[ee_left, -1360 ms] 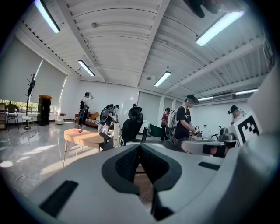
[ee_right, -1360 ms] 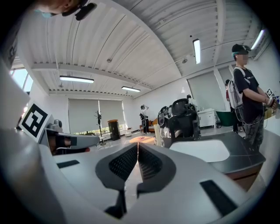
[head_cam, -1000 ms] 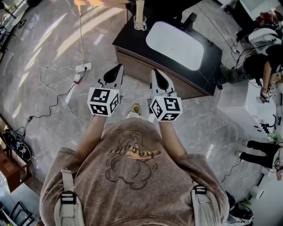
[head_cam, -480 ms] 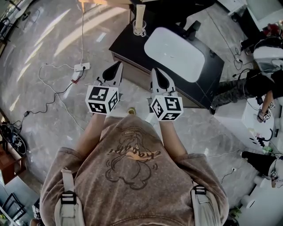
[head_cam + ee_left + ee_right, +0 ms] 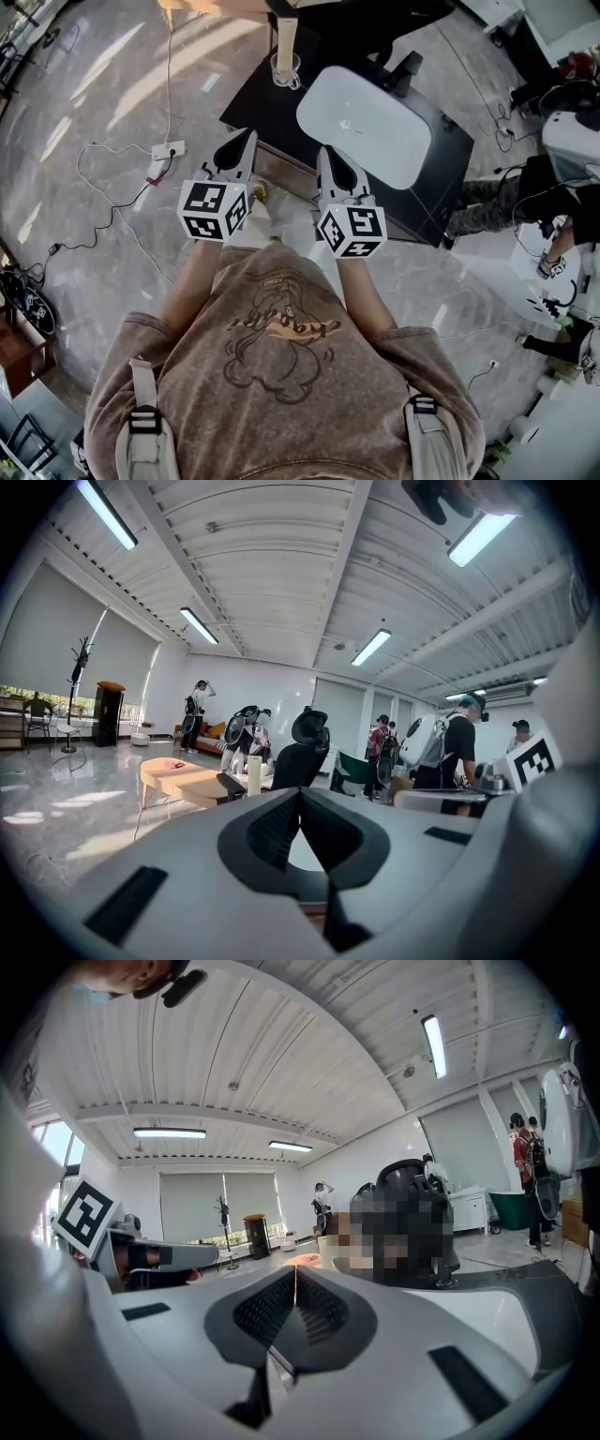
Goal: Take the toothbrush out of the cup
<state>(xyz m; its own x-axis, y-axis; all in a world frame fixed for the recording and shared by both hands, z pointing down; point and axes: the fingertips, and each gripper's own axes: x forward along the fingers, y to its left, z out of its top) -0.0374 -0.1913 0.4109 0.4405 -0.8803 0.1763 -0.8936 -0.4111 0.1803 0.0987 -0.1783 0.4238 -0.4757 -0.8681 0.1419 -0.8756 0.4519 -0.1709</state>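
Toothbrush (image 5: 290, 33) stands upright in the clear cup (image 5: 285, 71) at the far corner of the dark tabletop (image 5: 270, 101), beside the white basin (image 5: 366, 112), well ahead of my left gripper (image 5: 247, 141) and right gripper (image 5: 328, 152), both with jaws pressed together on nothing.

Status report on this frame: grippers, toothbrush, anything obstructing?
Left gripper and right gripper shut, empty. Toothbrush upright in cup, untouched, ahead on counter. Basin beside cup.

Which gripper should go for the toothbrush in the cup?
Left, narrowly. The cup stands at the counter's left end, nearer the left gripper; the right gripper faces the basin. Both shut, empty.
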